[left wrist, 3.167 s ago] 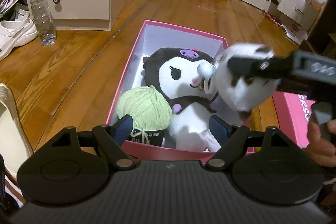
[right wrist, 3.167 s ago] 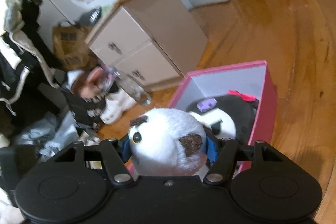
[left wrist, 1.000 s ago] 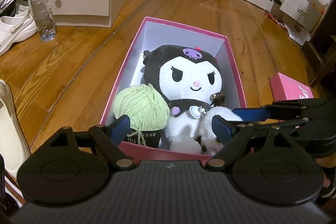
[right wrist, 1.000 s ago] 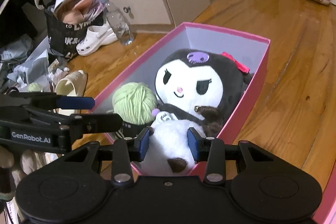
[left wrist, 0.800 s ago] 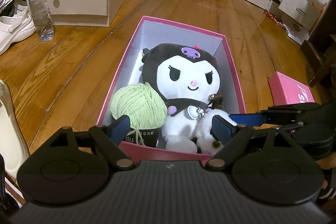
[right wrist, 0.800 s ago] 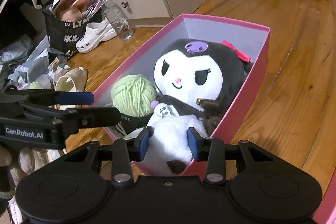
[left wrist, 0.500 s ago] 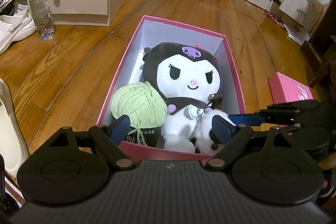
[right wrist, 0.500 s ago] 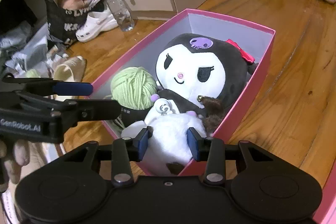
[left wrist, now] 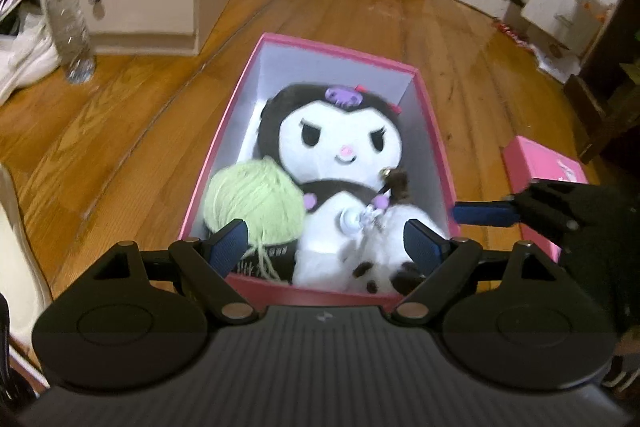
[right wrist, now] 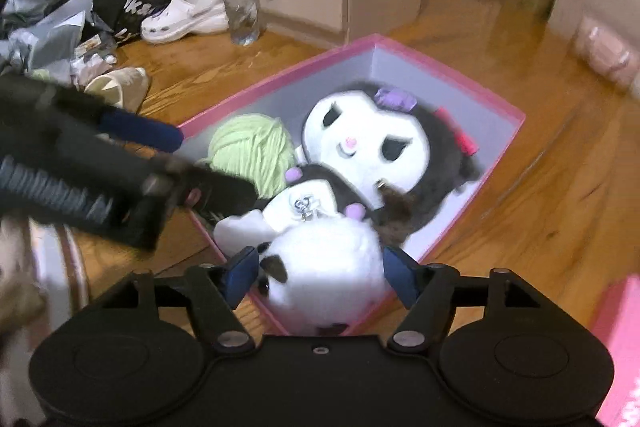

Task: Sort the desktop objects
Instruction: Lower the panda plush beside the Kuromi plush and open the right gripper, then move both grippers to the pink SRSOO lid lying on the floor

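Lying in pink box [right wrist: 502,147] | panda plush [right wrist: 324,267] | right jaws apart

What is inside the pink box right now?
The pink box holds a black-and-white plush doll, a green yarn ball and a small white plush at the near end. The box floor under them is mostly covered.

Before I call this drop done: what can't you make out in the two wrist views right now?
- Small white plush: lower part hidden behind the right gripper body; whether the pads touch it is blurred.
- Yarn ball label: blurred, partly behind the left gripper finger.
- Pink box floor: covered by the big black-and-white plush.
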`<state>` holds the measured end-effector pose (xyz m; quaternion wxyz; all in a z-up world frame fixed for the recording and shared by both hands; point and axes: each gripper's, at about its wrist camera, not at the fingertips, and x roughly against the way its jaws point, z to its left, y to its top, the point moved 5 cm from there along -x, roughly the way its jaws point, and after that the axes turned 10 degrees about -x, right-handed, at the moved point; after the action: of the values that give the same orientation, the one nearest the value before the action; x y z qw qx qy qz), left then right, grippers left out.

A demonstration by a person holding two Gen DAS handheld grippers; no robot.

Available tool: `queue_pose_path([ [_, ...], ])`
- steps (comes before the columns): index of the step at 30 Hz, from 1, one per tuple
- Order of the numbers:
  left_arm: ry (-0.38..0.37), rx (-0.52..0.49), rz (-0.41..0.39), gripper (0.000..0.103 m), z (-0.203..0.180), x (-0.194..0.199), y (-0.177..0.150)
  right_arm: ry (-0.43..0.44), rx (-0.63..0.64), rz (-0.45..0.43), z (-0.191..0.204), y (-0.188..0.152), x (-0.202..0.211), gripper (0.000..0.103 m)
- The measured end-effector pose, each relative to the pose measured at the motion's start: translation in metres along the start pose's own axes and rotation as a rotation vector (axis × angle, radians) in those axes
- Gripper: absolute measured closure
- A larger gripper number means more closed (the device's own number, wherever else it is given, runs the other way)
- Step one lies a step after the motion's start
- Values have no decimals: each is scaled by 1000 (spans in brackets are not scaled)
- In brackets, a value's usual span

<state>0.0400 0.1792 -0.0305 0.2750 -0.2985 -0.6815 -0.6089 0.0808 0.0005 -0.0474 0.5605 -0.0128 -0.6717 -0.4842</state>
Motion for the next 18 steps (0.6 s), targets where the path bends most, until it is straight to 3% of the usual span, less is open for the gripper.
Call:
queue_pose_path([
  [5, -32, 29, -7, 18, -11, 5, 4, -49, -5, -78, -11, -2, 36, 18],
  [12, -118, -3, 0, 18, -65, -2, 11, -89, -182, -43, -74, -25, 88, 18],
  [15, -179, -64, 15, 18, -99, -5, 16, -88, -297, -45, -113, -47, 105, 16],
  [18, -223, -166, 25, 18, -135, -9, 19, -202, -433, -64, -157, -69, 118, 16],
])
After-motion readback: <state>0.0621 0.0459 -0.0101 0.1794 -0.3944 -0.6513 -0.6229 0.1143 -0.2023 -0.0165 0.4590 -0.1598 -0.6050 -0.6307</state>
